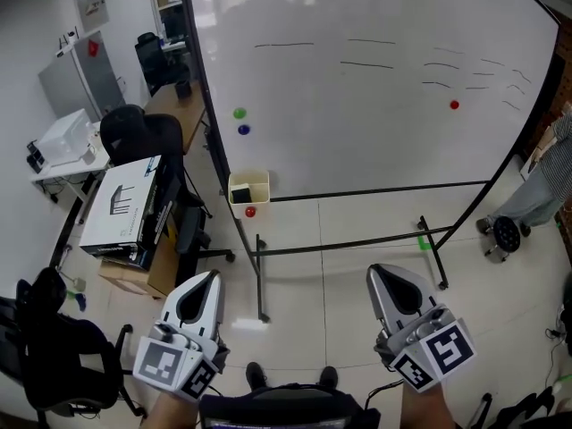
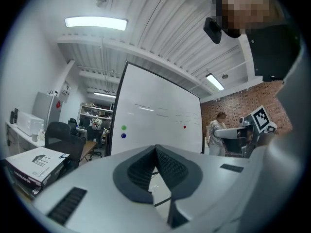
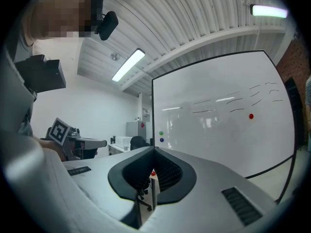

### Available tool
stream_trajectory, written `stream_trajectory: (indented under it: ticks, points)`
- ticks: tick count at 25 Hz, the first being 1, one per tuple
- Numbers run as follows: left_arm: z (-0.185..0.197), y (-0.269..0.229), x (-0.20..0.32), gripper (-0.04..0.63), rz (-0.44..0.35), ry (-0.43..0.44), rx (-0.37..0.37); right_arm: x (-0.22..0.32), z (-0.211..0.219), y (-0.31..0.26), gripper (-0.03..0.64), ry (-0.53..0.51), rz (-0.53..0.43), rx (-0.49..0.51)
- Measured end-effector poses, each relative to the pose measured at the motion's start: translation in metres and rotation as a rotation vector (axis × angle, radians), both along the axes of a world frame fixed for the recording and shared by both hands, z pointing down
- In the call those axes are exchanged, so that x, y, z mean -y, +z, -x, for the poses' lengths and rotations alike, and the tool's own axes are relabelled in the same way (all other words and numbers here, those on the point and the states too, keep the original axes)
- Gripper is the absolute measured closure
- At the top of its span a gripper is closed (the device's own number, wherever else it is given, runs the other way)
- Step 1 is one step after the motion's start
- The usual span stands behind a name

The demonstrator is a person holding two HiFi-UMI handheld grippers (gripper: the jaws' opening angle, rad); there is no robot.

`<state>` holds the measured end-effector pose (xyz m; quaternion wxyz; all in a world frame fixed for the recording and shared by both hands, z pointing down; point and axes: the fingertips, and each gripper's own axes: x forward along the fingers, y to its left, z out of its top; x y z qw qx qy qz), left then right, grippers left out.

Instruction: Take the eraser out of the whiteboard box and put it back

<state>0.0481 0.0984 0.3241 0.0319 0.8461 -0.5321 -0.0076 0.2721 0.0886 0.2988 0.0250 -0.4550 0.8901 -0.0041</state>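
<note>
A small cream whiteboard box [image 1: 255, 184] hangs at the lower left corner of the whiteboard [image 1: 375, 105]. Something dark [image 1: 239, 193] lies inside it; I cannot tell whether it is the eraser. Both grippers are held level, well short of the board. In the head view my left gripper [image 1: 211, 277] is at the lower left and my right gripper [image 1: 380, 271] at the lower right. Each one's jaws meet at the tips with nothing between them, as the left gripper [image 2: 155, 148] and the right gripper [image 3: 154, 150] show in their own views.
The whiteboard's black stand [image 1: 261, 275] has floor bars between me and the board. Left of it are a black office chair [image 1: 143, 137], a white carton [image 1: 121, 204] and a desk. A person [image 1: 545, 181] stands at the right edge. Magnets [image 1: 239, 113] dot the board.
</note>
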Motion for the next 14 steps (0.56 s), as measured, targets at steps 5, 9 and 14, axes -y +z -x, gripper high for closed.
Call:
stream_trajectory:
  ticks: [5,9,14]
  points:
    - [0.006,-0.001,-0.003,0.574,0.003,0.000,-0.010,-0.004,0.002,0.001,0.600,0.012,0.010,-0.008]
    - [0.009,0.001,-0.004,0.574,0.006,0.004,-0.015,-0.005,0.005,0.003,0.600,0.014,0.016,-0.008]
    - [0.012,-0.001,-0.004,0.574,0.003,0.006,-0.006,-0.005,0.009,0.003,0.600,0.013,0.018,-0.018]
